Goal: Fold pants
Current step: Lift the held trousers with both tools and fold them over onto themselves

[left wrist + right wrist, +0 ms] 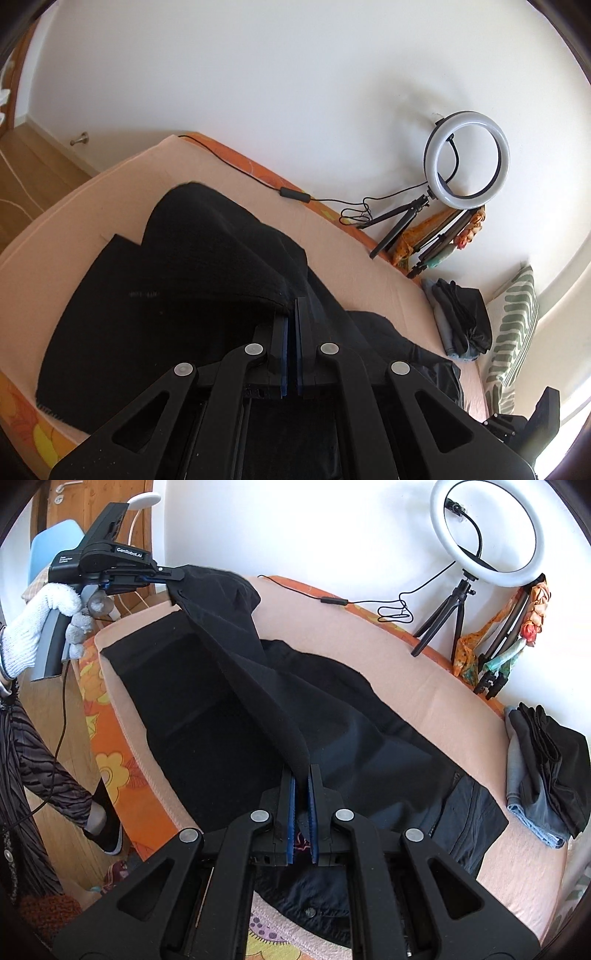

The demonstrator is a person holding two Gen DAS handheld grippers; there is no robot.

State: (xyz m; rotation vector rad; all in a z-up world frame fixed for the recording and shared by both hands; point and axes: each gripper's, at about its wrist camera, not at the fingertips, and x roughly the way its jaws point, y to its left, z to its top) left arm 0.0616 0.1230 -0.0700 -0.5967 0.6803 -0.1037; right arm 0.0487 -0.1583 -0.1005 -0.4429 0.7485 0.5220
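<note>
Item: black pants [236, 716], spread on the peach-covered bed [424, 672], one layer lifted off the rest, likely to carry it over for a fold. Left gripper [173, 576]: far left, held high and level by a white-gloved hand [40, 627], tongs clamped on the raised fabric's far corner. Right gripper [302, 797]: near edge, pointing forward, tongs pinched together on the same layer's near corner. Folded clothes pile [546, 768] at right; ring light [487, 531] far right.
</note>
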